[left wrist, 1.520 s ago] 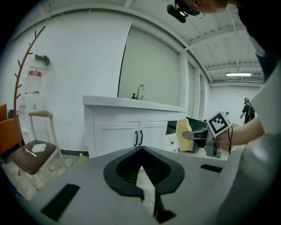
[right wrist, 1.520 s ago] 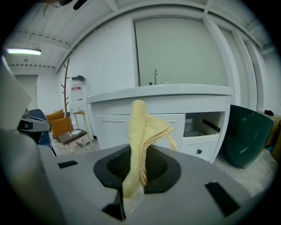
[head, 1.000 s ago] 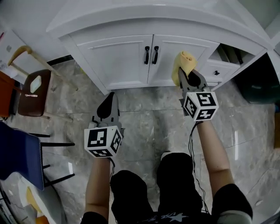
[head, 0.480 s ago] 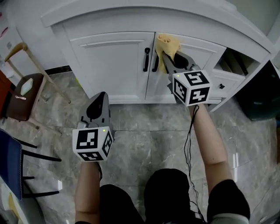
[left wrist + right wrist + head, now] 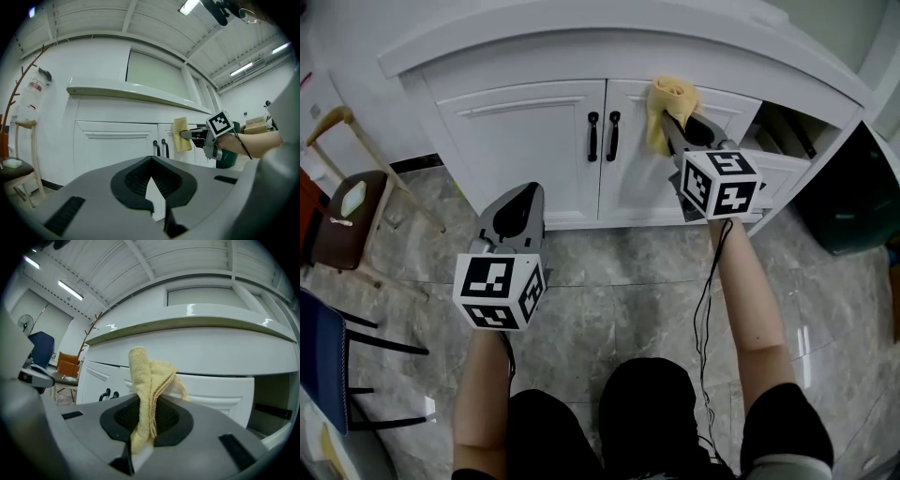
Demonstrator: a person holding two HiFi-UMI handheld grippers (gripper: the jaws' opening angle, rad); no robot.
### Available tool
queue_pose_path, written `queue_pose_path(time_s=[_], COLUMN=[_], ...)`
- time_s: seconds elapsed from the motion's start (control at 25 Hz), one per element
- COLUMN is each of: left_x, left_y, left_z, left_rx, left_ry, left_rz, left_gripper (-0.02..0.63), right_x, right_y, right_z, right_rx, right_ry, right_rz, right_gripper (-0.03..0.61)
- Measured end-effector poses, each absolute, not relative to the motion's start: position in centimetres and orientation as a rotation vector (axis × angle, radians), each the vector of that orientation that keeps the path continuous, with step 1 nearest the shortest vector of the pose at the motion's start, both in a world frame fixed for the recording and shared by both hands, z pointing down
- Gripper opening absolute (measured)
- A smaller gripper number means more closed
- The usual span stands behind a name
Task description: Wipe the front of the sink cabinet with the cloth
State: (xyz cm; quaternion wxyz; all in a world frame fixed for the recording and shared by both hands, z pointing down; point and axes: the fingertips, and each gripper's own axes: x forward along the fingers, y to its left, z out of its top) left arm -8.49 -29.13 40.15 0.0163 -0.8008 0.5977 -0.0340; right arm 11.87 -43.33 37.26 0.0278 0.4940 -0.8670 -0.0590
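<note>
Far left: a brown chair (image 5: 352,211) on the grey floor (image 5: 609,281). Lower down, at the edge, part of a blue chair (image 5: 321,352).

Next along: the left claw (image 5: 528,192). Held low over the floor, in front of the left door (image 5: 534,150) of the white sink cabinet (image 5: 516,70). Near the door but not touching it. Shut tight, tips together, nothing in between.

In the middle of the cabinet: two black handles (image 5: 592,136), side by side, one on each door.

Just right of the handles: the yellow cloth (image 5: 667,101). Sits high up on the right door (image 5: 628,178), near its top edge, and looks pressed flat against the white front. Folded and bunched, sticking up past the tips that hold it.

Then the right claw (image 5: 677,127). Closed on the cloth, with the cloth squeezed between both sides and a loose bit hanging down inside. Held up much higher than the left claw and pointing at the door. Behind it, a bare arm (image 5: 750,300) with a thin black wire running along it.

Farther right: a dark open space (image 5: 783,127) at the end of the cabinet. Last, at the far right on the floor, a dark bin (image 5: 853,197).
</note>
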Motion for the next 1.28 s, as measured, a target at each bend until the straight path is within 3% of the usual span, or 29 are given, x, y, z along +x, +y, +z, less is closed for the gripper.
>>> queue_pose_path(time_s=[0.4, 0.84, 1.08, 1.28], left_x=[0.1, 3.4, 2.3, -1.2], left_y=[-31.5, -32.8, -32.6, -31.9], left_z=[40.4, 41.0, 40.8, 41.5], left_rx=[-2.639, -2.684, -2.674, -2.654], left_ry=[1.629, 1.585, 1.623, 1.718], left_rz=[-0.160, -0.214, -0.216, -0.219], left_gripper=[0.015, 0.015, 0.015, 0.015], right_x=[23.0, 32.0, 31.1, 23.8], right_y=[-44.2, -44.0, -43.1, -41.8], right_z=[37.9, 39.2, 39.0, 39.2], right_rx=[1.745, 1.944, 1.920, 1.754], right_ry=[-2.522, -2.424, -2.462, -2.632], right_rz=[-0.134, -0.031, -0.010, 0.026], right_gripper=[0.063, 0.063, 0.063, 0.063])
